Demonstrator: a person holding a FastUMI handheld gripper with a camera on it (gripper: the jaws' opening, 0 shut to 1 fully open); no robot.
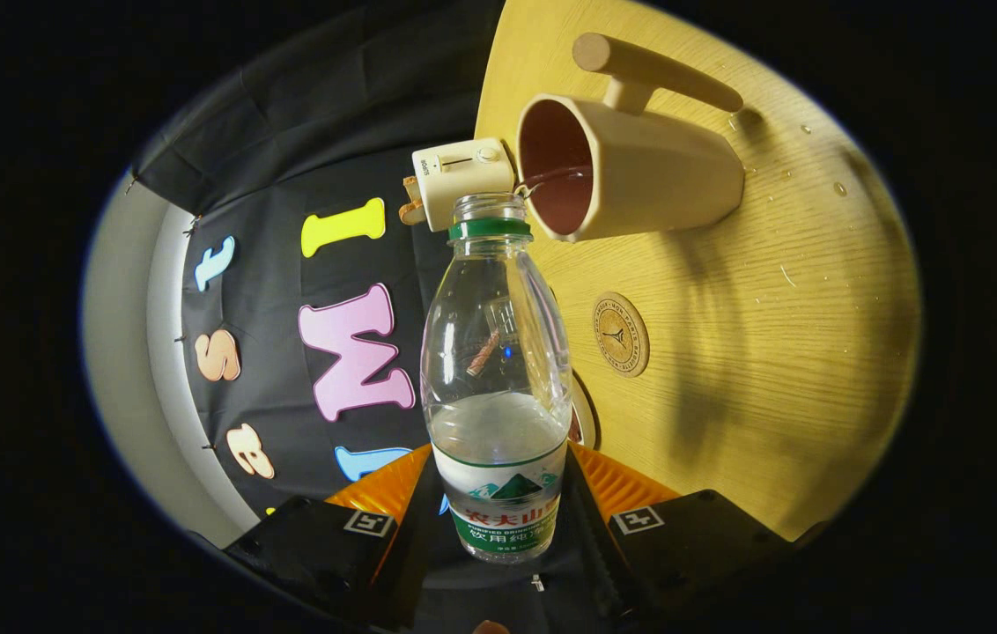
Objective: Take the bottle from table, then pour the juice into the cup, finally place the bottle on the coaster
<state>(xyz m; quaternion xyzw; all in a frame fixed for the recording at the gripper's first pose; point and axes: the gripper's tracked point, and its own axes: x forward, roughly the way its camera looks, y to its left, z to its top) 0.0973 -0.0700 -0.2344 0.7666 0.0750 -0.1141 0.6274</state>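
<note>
A small cream appliance (461, 179) with a slider and a knob on its face sits at the back edge of the wooden surface (754, 352), against the black cloth wall, with something small and tan poking out at its far side. Just in front of it rises the open, capless mouth of the clear plastic bottle (497, 370), ringed by a green collar. The bottle runs from between the fingers (393, 489) up toward the cup, and clear liquid fills roughly its lower third, down around the label. The fingers are closed against the bottle's lower body, one on each side, holding it firmly; the gripper (498, 502) carries it tilted relative to the surface. A thin thread of liquid bridges the bottle's lip and the rim of the cream cup (639, 167) right beside it. The cup has a dark reddish inside with liquid pooled in it, and a long straight handle sticking out from its side. Below the cup, apart from it, a round cork coaster (620, 335) lies flat on the surface with nothing on it. A few droplets dot the wood past the cup's base.
</note>
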